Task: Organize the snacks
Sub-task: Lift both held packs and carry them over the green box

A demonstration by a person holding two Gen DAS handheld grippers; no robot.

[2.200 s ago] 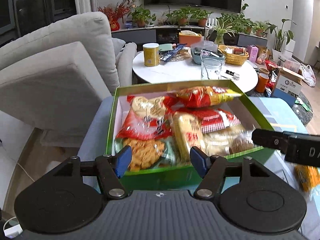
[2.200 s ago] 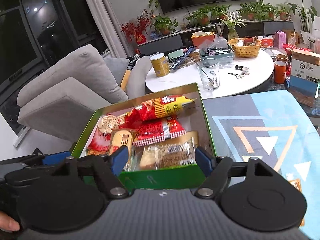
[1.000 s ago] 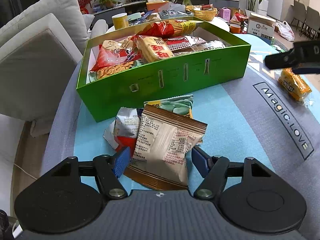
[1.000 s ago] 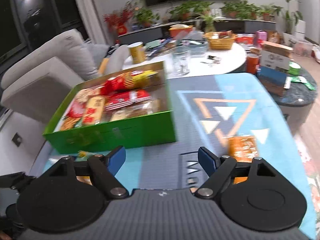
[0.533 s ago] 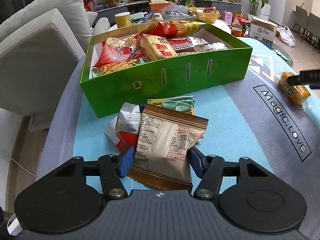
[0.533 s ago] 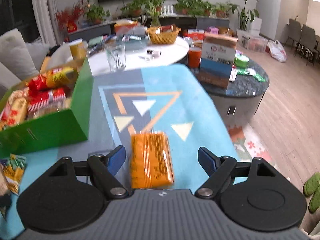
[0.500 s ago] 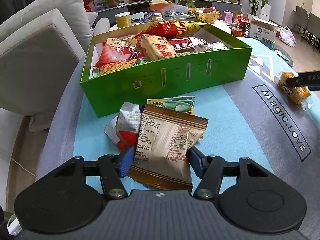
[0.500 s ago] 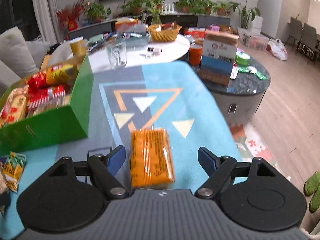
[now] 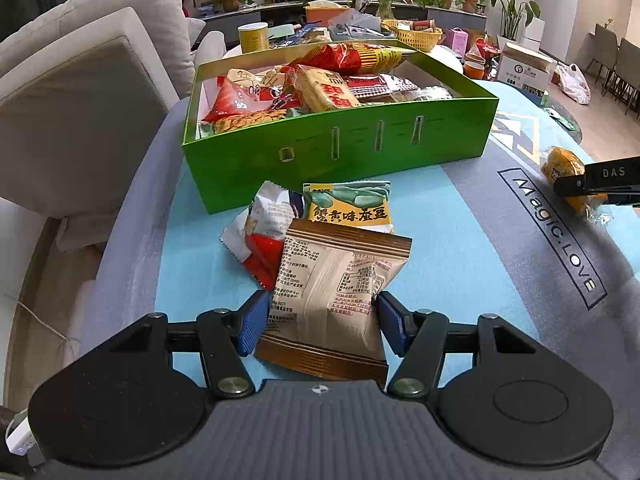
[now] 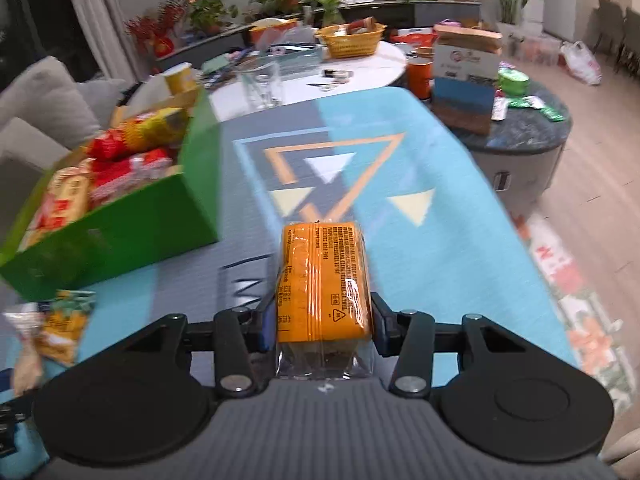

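Left gripper (image 9: 320, 322): we see its blue pads pinching the brown-edged snack packet (image 9: 334, 294) at both side edges.
Packet: flat on the blue mat (image 9: 440, 248), long axis running away from the gripper toward the green box (image 9: 360, 140).
Right gripper (image 10: 323, 320): its jaws are closing, pads pressed on the orange cracker pack (image 10: 322, 280).
Orange pack: long axis pointing straight ahead along the fingers, right of the box.

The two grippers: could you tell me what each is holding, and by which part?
Left gripper: brown packet, near-end sides. Right gripper, closing: orange packet, long sides.
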